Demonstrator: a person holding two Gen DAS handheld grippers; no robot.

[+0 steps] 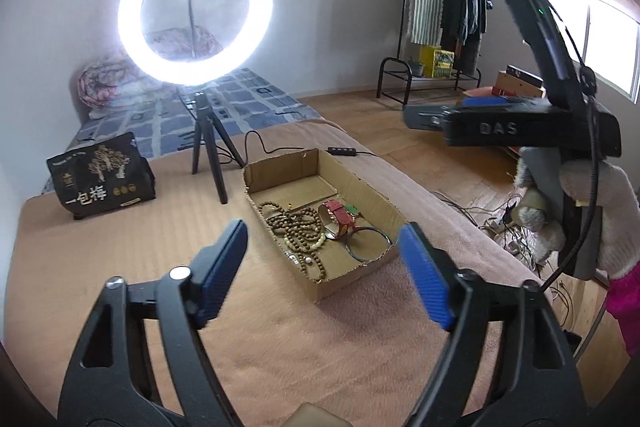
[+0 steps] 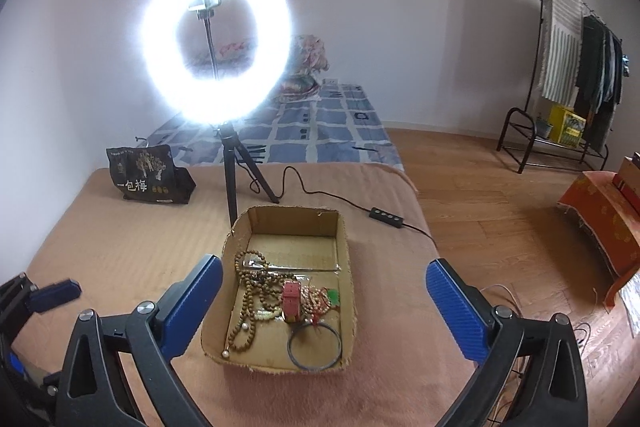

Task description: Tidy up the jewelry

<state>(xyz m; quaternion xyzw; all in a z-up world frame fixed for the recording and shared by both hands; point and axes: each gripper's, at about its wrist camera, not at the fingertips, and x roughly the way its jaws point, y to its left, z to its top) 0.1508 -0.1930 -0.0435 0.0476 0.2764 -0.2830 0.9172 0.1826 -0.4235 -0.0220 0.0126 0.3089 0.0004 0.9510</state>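
The jewelry is seen gathered in the near half of the cardboard box [image 2: 280, 291] on the tan blanket [image 2: 120, 247]: wooden bead strands [image 2: 256, 291], a red strap [image 2: 292, 301] and a dark bangle [image 2: 314, 347]. The fingers of the left gripper [image 1: 324, 275] and the right gripper [image 2: 324, 307] are held wide, with nothing between them. Strands appear tangled, so 1 pulled piece could drag others out or tip the light box. A gloved hand [image 1: 600, 215] is shown only in the left view; the orange box [image 2: 600, 239] beside the cardboard box's right only in the right view.
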